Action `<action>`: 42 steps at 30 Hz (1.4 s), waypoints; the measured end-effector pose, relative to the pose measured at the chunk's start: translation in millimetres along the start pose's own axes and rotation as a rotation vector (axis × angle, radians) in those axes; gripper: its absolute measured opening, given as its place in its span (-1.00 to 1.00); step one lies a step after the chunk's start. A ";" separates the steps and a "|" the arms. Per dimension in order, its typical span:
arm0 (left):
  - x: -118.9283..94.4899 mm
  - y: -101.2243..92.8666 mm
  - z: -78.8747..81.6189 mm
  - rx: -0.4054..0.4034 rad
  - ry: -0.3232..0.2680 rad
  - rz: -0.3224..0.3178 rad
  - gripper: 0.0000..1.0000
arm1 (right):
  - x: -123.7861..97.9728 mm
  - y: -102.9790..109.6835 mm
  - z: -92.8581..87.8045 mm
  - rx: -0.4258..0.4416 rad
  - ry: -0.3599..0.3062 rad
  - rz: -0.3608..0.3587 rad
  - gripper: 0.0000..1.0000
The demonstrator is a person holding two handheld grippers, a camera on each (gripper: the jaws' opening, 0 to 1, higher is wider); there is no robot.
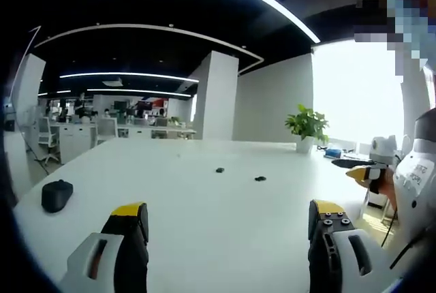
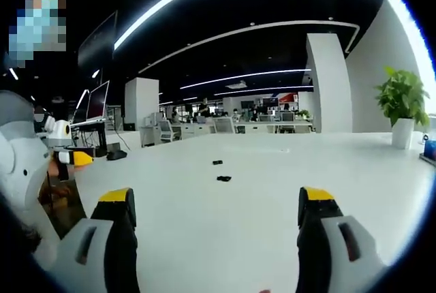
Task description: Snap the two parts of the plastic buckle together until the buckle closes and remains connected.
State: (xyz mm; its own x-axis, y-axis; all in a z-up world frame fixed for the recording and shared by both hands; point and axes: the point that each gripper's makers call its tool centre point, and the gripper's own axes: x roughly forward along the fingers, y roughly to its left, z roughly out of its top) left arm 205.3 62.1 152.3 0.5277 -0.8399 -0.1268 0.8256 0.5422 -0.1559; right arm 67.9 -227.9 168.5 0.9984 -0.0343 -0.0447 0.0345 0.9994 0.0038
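Note:
Two small black buckle parts lie apart on the white table (image 1: pixel 204 211). In the left gripper view one part (image 1: pixel 220 170) sits left of the other part (image 1: pixel 260 178). In the right gripper view the far part (image 2: pixel 217 162) lies just beyond the near part (image 2: pixel 223 178). My left gripper (image 1: pixel 228 219) stands open well short of them, nothing between its yellow-tipped jaws. My right gripper (image 2: pixel 214 208) is open too, also short of the parts and holding nothing. The right gripper (image 1: pixel 409 177) enters the left gripper view at the right edge, and the left gripper (image 2: pixel 41 163) shows at the left edge of the right gripper view.
A black mouse-like object (image 1: pixel 57 195) lies near the table's left edge. A potted plant (image 1: pixel 306 128) stands at the far side, also seen as a plant (image 2: pixel 403 105). Monitors (image 2: pixel 95 105) and a black item (image 2: pixel 116 155) sit at the left. Office desks and chairs lie beyond.

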 end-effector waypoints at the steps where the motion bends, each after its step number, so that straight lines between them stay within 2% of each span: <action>1: 0.6 -0.6 0.1 0.000 0.000 -0.002 0.99 | 1.2 -0.3 0.0 0.001 -0.002 0.002 0.98; 16: 4.6 -4.4 -4.2 -0.005 0.012 -0.015 0.99 | 24.0 -13.8 13.7 -0.012 -0.028 0.060 0.98; 25: 5.2 -4.6 -5.2 -0.001 0.017 -0.018 0.99 | 41.5 -5.1 19.1 -0.014 -0.045 0.114 0.98; 32: 4.5 -4.6 -2.3 0.008 0.012 -0.015 0.99 | 43.5 -1.5 21.3 0.018 -0.086 0.147 0.99; 42: 5.6 -5.7 -4.3 0.009 0.016 -0.020 0.99 | 68.7 -24.3 38.0 -0.005 -0.115 0.193 1.00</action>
State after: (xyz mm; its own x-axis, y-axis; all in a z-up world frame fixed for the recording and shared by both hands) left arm 202.7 54.4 148.3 0.5081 -0.8499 -0.1395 0.8376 0.5253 -0.1500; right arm 137.3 -254.8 203.3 0.9850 0.1573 0.0711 -0.1574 0.9875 -0.0035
